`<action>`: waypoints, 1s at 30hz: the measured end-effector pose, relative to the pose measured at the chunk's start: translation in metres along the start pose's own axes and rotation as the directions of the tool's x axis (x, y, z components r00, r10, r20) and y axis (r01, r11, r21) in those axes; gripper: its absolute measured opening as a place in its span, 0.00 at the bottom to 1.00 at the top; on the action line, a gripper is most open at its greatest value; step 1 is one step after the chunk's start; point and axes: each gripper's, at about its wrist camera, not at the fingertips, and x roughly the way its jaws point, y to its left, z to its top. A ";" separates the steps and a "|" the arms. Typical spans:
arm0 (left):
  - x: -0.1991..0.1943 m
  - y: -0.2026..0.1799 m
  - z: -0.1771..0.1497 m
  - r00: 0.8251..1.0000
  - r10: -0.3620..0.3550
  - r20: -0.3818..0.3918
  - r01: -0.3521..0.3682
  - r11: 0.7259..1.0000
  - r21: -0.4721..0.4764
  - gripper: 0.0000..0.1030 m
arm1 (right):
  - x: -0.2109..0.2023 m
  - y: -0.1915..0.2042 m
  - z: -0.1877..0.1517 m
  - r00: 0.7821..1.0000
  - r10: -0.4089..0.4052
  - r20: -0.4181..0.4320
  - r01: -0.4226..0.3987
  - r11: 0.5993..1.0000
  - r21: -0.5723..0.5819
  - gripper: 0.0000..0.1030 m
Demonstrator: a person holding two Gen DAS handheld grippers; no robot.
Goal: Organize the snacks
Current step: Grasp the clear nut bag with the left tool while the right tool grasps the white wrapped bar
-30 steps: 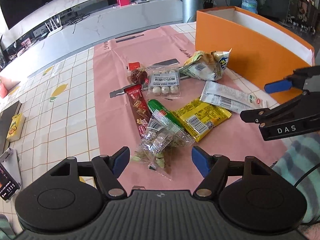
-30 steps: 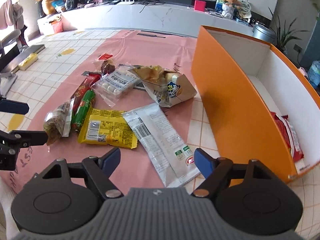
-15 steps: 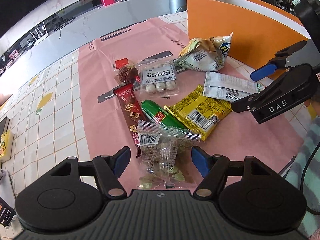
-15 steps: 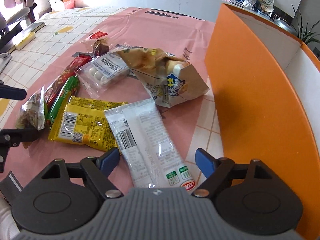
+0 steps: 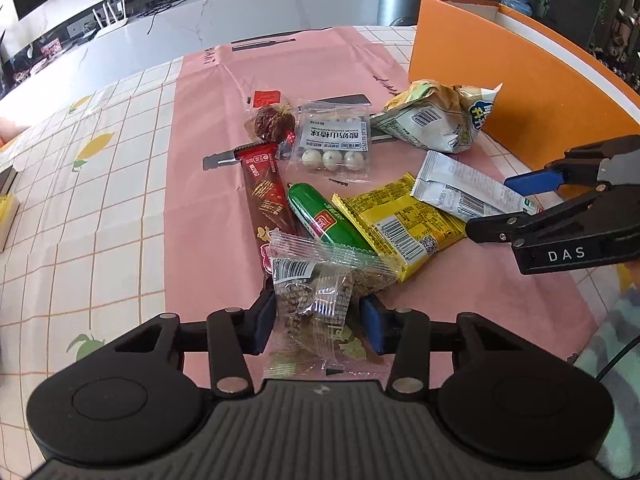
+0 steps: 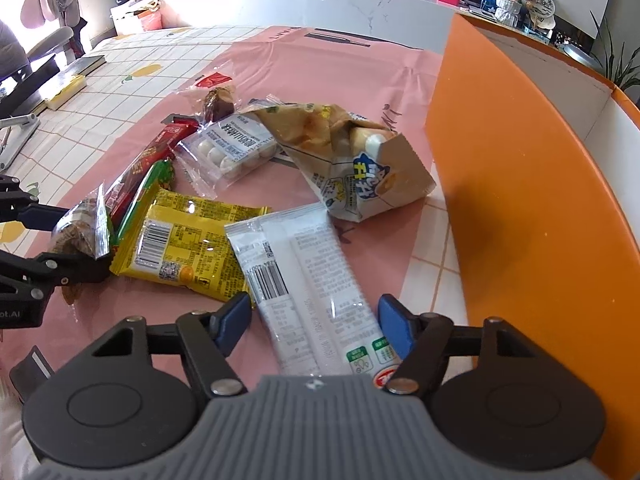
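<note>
A pile of snacks lies on a pink mat [image 5: 208, 216]. My left gripper [image 5: 318, 322] is closing on a clear packet of brown snack [image 5: 316, 292]. Its pads press the packet's sides, and the packet stands bunched up. My right gripper [image 6: 316, 316] is also closing. A long white packet [image 6: 304, 264] lies flat between its blue pads [image 6: 236, 316], which sit at its edges. Each gripper shows in the other's view: the right gripper [image 5: 488, 205] over the white packet, the left gripper [image 6: 82, 242] around the clear packet [image 6: 76, 232]. An orange box [image 6: 500, 160] stands to the right.
Still on the mat are a yellow packet [image 5: 400, 220], a green sausage [image 5: 324, 220], a red-brown bar [image 5: 264, 192], a packet of white balls [image 5: 334, 144], a crumpled chip bag [image 5: 440, 120] and a dark round sweet [image 5: 272, 120]. Checked tablecloth [image 5: 80, 220] extends left.
Both grippers came down closer to the pile and their jaws narrowed. The left one took hold of the clear packet, which bunched up. The right one now straddles the white packet.
</note>
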 end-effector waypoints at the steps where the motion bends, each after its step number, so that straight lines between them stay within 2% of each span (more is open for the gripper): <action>1: -0.001 0.000 0.000 1.000 0.000 -0.005 0.000 1.000 -0.013 0.49 | -0.001 0.001 -0.001 1.000 -0.002 -0.001 0.002 1.000 -0.001 0.56; 5: -0.005 -0.001 -0.005 1.000 0.000 -0.017 -0.001 0.998 -0.064 0.45 | -0.004 0.003 -0.002 1.000 -0.008 -0.016 0.009 1.000 0.030 0.53; 13: -0.021 -0.006 -0.018 1.000 0.004 -0.019 -0.006 0.994 -0.109 0.42 | -0.020 0.008 -0.015 0.999 0.033 -0.017 -0.030 0.983 0.182 0.49; 19: -0.039 -0.014 -0.025 1.000 0.000 0.001 0.001 0.989 -0.146 0.42 | -0.047 0.017 -0.029 0.998 0.053 0.030 -0.058 0.967 0.246 0.48; 30: -0.082 -0.045 -0.014 0.995 -0.024 0.101 0.035 0.993 -0.113 0.42 | -0.120 0.011 -0.055 0.989 0.026 0.147 -0.075 0.938 0.339 0.48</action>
